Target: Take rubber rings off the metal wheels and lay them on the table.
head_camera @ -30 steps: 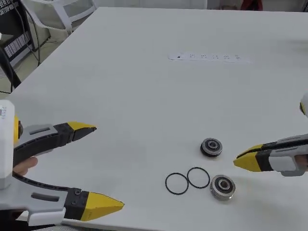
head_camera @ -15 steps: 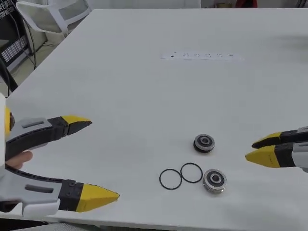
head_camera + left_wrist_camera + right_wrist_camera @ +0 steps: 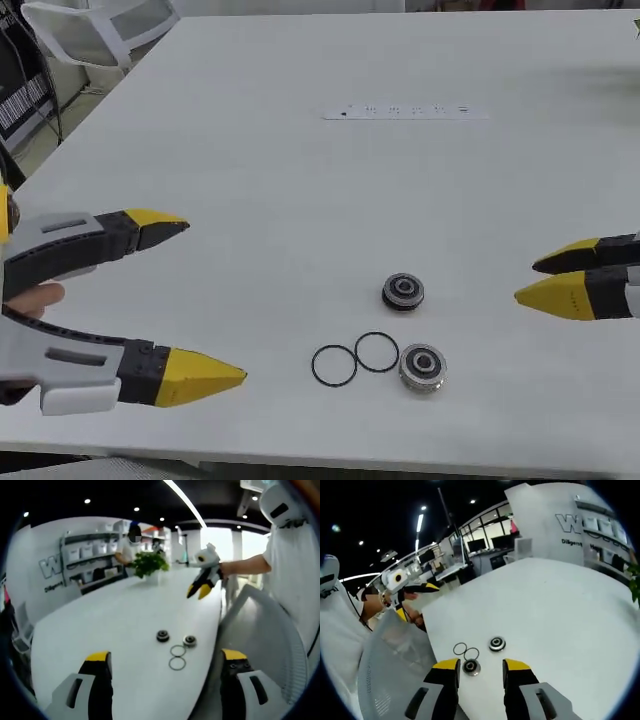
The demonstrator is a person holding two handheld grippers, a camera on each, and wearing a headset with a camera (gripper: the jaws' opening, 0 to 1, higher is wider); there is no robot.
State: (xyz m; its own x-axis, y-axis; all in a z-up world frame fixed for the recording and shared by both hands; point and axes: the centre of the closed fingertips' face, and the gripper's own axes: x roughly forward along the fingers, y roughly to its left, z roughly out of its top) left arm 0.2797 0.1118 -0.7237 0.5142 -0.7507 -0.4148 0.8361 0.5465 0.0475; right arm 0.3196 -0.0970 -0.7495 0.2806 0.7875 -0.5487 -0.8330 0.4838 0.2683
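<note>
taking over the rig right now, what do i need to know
Left hand-held gripper: open wide, empty, over the near left of the white table.
Right hand-held gripper: slightly open, empty, to the right of the wheels, touching nothing.
Things: two black rubber rings lie flat side by side near the front edge. The silver metal wheel sits right beside them, and the darker-rimmed metal wheel sits just beyond.
Done: two rings are off and on the table.
Left: the far wheel's dark rim may be a ring, though I cannot tell for sure. Check it.
</note>
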